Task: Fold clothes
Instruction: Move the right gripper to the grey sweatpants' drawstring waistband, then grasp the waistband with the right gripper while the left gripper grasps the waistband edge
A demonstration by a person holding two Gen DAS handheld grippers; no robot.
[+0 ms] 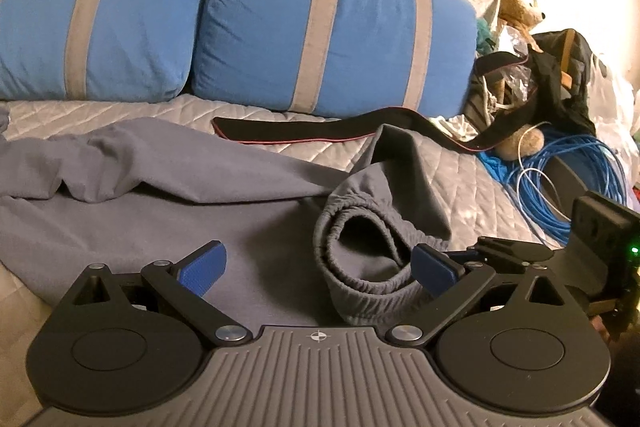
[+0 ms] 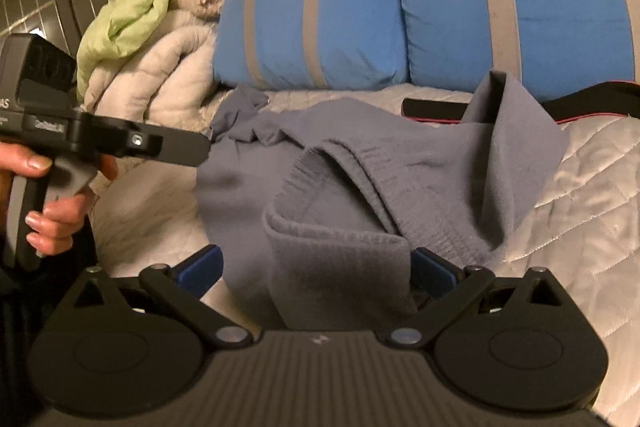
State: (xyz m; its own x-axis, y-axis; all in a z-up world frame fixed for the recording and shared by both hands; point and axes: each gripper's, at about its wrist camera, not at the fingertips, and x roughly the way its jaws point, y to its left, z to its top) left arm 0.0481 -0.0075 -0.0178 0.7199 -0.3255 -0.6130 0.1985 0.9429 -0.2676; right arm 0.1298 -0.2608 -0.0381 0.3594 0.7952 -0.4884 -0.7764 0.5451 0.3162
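Grey sweatpants [image 1: 160, 195] lie crumpled on the quilted bed cover [image 1: 472, 179], one leg trailing off to the left. Their elastic waistband [image 1: 360, 247] is rolled open just ahead of my left gripper [image 1: 320, 267], which is open, with its right pad touching the band's edge. In the right wrist view my right gripper [image 2: 316, 267] is also open wide, and a folded flap of the waistband [image 2: 336, 251] lies between its blue fingers [image 2: 202, 265]. A hand [image 2: 52, 223] holds the left gripper's handle at the left edge.
Two blue cushions with grey stripes [image 1: 328, 27] line the back. A black strap with red edging [image 1: 304, 135] lies across the bed behind the pants. At the right are a teddy bear [image 1: 520, 7], a black bag [image 1: 568, 79] and coiled blue cable [image 1: 560, 179]. Folded blankets [image 2: 160, 27] are piled at the left.
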